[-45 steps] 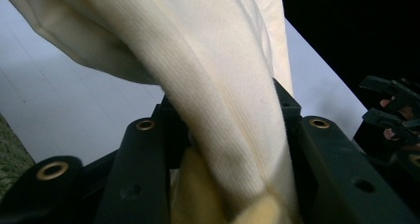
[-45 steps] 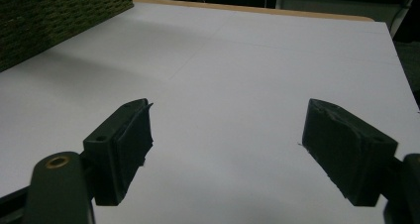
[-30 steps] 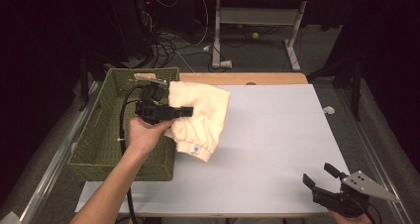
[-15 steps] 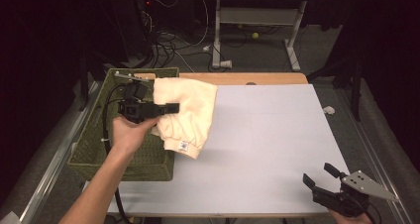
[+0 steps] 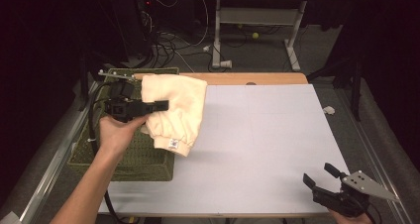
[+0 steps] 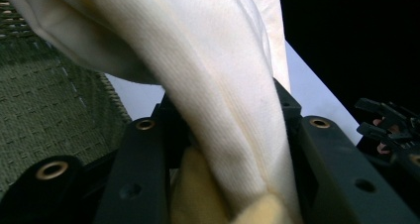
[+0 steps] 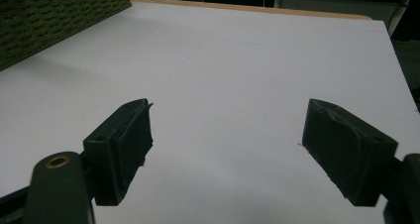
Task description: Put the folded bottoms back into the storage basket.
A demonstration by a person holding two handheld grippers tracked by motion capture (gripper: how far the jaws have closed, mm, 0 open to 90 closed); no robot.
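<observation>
Dark surroundings ring a desk (image 5: 277, 149) covered by a plain white sheet, with a strip of bare wood showing along its far edge and loose cables on the floor beyond. At the desk's left end stands a green woven rectangular basket (image 5: 143, 157), its mesh wall visible in the left gripper view (image 6: 44, 115) and as a textured corner in the right gripper view (image 7: 54, 16).

The left gripper (image 5: 161, 105), held in the person's left hand (image 5: 116, 135), is raised over the basket's right side with its jaws pointing toward the middle of the desk. Those jaws are clamped on a cream-coloured folded cloth garment (image 5: 178, 107), which hangs from them and drapes over the basket's near right edge and the adjoining part of the white sheet. Its ribbed hem with a small white label lies lowest, near the basket's front right corner. In the left gripper view the cream fabric (image 6: 213, 85) runs as a thick bunched fold between the two black jaws, pressed from both sides.

The right gripper (image 5: 322, 177) sits low at the near right corner of the desk, well apart from the garment, with a grey three-cornered plate on top. Its jaws stand wide apart with nothing between them, as the right gripper view (image 7: 225, 154) shows over the bare white sheet.
</observation>
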